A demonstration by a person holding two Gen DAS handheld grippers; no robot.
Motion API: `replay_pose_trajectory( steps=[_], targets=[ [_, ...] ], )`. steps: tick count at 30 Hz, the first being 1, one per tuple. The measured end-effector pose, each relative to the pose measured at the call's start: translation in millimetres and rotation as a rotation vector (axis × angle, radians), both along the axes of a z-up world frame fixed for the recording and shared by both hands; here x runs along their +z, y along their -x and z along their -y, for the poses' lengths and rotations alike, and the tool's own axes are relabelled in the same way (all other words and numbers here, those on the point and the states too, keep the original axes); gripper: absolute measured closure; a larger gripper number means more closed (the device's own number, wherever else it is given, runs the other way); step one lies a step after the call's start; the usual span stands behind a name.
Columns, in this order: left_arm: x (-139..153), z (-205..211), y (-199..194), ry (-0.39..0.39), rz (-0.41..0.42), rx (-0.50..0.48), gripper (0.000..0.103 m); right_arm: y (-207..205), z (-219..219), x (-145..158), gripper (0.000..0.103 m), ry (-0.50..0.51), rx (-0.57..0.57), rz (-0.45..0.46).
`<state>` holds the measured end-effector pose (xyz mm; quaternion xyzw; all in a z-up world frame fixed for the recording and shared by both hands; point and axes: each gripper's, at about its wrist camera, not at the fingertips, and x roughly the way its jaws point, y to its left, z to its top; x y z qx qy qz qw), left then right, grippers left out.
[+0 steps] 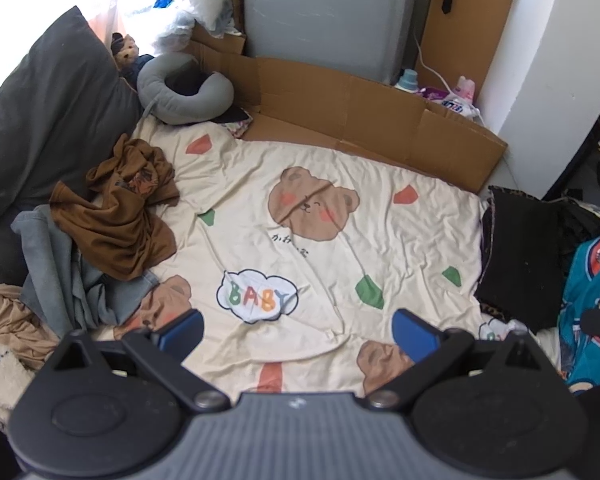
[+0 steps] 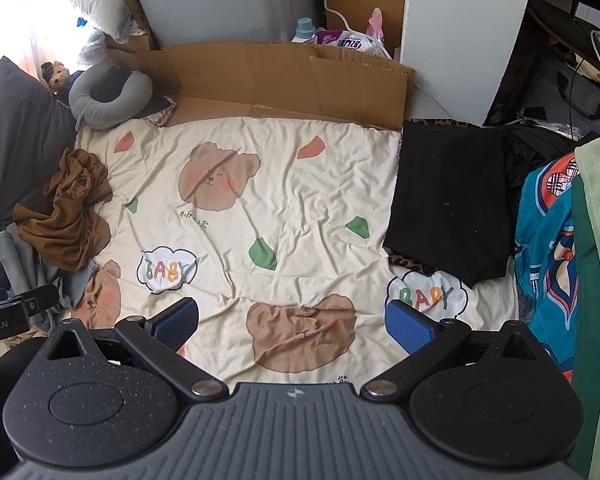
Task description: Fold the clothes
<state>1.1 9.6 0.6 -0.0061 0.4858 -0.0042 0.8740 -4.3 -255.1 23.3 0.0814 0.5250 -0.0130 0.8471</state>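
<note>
Both tongs, left and right, hung spread and empty above the bed's near edge, its sheet bare for folding the brown garment.

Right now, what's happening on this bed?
Nothing is being held. A person has both grippers open above the bear sheet: left gripper, right gripper. A crumpled brown shirt and grey garment wait unfolded on the left. A folded black garment lies on the right.
</note>
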Motion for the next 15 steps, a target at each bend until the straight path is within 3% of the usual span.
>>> replay_pose_trajectory(
  steps=[3, 8, 15],
  targets=[
    [0, -2, -2, 0.015, -0.012, -0.006, 0.001, 0, 0, -1, 0.001, 0.003, -0.005, -0.007],
    [-3, -17, -5, 0.134, -0.048, 0.001, 0.001, -3, -1, 0, 0.001, 0.045, -0.022, -0.027],
    [-1, -35, -7, 0.169, -0.055, 0.054, 0.001, -9, 3, 4, 0.001, 0.025, -0.025, -0.008]
  ],
)
